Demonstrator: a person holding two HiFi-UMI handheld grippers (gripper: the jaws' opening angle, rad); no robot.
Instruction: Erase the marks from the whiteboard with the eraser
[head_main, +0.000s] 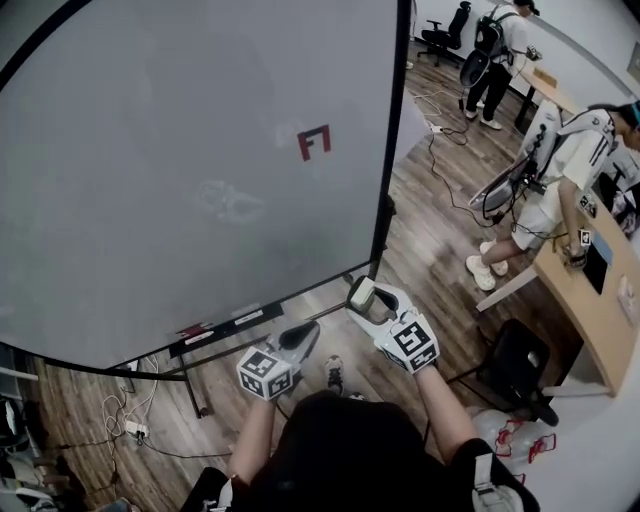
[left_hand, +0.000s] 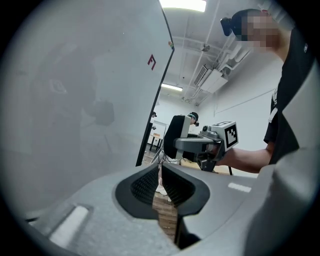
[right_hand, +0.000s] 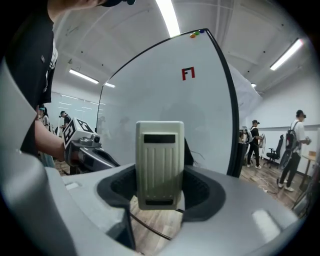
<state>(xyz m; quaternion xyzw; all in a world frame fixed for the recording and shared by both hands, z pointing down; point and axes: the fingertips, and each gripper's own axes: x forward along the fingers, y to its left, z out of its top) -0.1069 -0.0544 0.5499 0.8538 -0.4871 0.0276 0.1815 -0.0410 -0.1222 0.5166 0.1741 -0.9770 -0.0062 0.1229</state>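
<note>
A large whiteboard (head_main: 180, 170) stands in front of me on a black frame. A red mark (head_main: 314, 141) sits at its upper right, also visible as the red mark (right_hand: 188, 74) and the red mark (left_hand: 151, 61). A faint smudge (head_main: 228, 200) lies lower on the board. My right gripper (head_main: 362, 297) is shut on a beige eraser (right_hand: 160, 162), held upright below the board's bottom edge. My left gripper (head_main: 303, 338) hangs lower to the left, shut with nothing between its jaws.
The board's tray (head_main: 225, 325) holds a red item. Cables (head_main: 125, 420) trail across the wooden floor. At the right are a wooden desk (head_main: 590, 310), two people with backpacks (head_main: 560, 170), a black bag (head_main: 515, 365) and an office chair (head_main: 445, 35).
</note>
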